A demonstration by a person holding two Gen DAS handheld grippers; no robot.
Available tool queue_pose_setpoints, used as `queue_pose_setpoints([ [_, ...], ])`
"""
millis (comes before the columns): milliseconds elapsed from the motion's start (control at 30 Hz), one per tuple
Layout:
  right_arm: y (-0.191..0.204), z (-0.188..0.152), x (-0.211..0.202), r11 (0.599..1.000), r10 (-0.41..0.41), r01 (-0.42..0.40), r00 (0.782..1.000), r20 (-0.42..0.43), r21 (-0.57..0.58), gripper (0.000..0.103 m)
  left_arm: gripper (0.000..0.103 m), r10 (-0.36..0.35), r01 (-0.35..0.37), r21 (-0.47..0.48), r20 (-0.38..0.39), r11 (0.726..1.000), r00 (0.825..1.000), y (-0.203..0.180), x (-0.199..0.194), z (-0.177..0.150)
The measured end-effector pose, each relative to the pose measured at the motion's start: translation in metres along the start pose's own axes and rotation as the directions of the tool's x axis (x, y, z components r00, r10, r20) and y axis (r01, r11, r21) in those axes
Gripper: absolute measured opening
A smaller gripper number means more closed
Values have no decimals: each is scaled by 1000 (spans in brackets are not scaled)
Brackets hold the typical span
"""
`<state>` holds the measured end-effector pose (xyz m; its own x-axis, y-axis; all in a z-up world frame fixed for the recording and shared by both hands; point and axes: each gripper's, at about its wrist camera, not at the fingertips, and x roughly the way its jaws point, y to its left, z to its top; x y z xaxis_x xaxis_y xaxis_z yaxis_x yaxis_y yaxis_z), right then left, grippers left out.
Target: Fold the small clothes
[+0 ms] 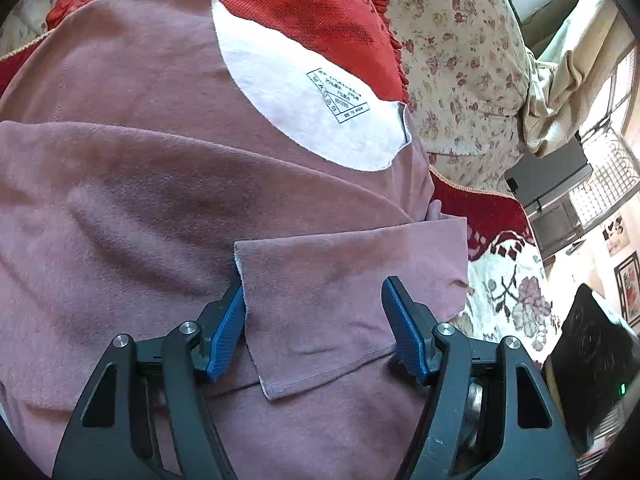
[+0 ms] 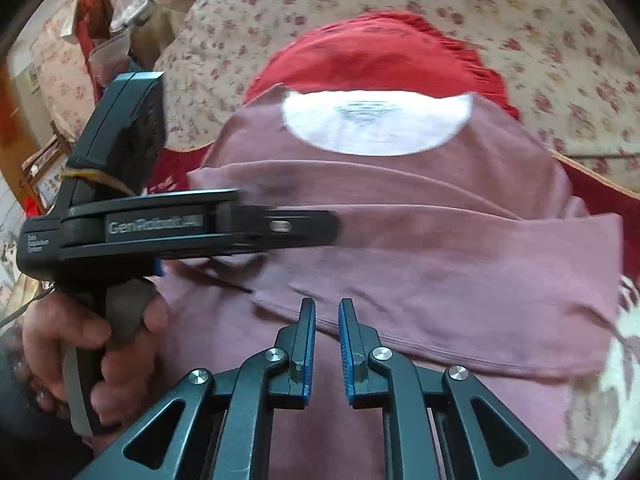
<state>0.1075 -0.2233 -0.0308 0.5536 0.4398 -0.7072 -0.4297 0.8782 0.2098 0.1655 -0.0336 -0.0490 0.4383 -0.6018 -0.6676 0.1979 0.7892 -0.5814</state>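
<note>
A dusty-pink shirt [image 1: 140, 184] lies spread on a bed, its white inner neck with a printed label [image 1: 316, 120] facing up. A sleeve [image 1: 344, 300] is folded across the body. My left gripper [image 1: 314, 300] is open, its blue pads straddling the folded sleeve end just above it. In the right wrist view the shirt [image 2: 420, 248] fills the middle with both sleeves folded across it. My right gripper [image 2: 326, 312] hovers over the lower sleeve edge, jaws a narrow gap apart, holding nothing. The left gripper body [image 2: 160, 224] reaches in from the left, held by a hand.
A red cushion [image 1: 320, 4] lies under the shirt's collar end, with a floral pillow [image 1: 460, 60] behind. The bedspread [image 1: 508, 280] is red and white with flowers. A black object [image 1: 592, 352] sits at the right edge.
</note>
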Motion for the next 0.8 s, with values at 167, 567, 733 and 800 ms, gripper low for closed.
queue_pose_setpoints([
  [167, -40, -2, -24, 994, -88, 86, 995, 37, 64, 11, 66, 24, -25, 38, 21, 999, 999, -6, 2, -1],
  [567, -86, 6, -41, 961, -263, 257, 963, 55, 102, 15, 2, 136, -157, 162, 129, 974, 982, -22, -12, 0],
  [733, -95, 5, -41, 921, -377, 372, 926, 19, 118, 20, 1, 61, -117, 220, 244, 968, 968, -36, -53, 6],
  [800, -101, 5, -41, 910, -398, 395, 917, 0, 123, 20, 1, 58, -121, 223, 271, 967, 961, -36, -65, 11],
])
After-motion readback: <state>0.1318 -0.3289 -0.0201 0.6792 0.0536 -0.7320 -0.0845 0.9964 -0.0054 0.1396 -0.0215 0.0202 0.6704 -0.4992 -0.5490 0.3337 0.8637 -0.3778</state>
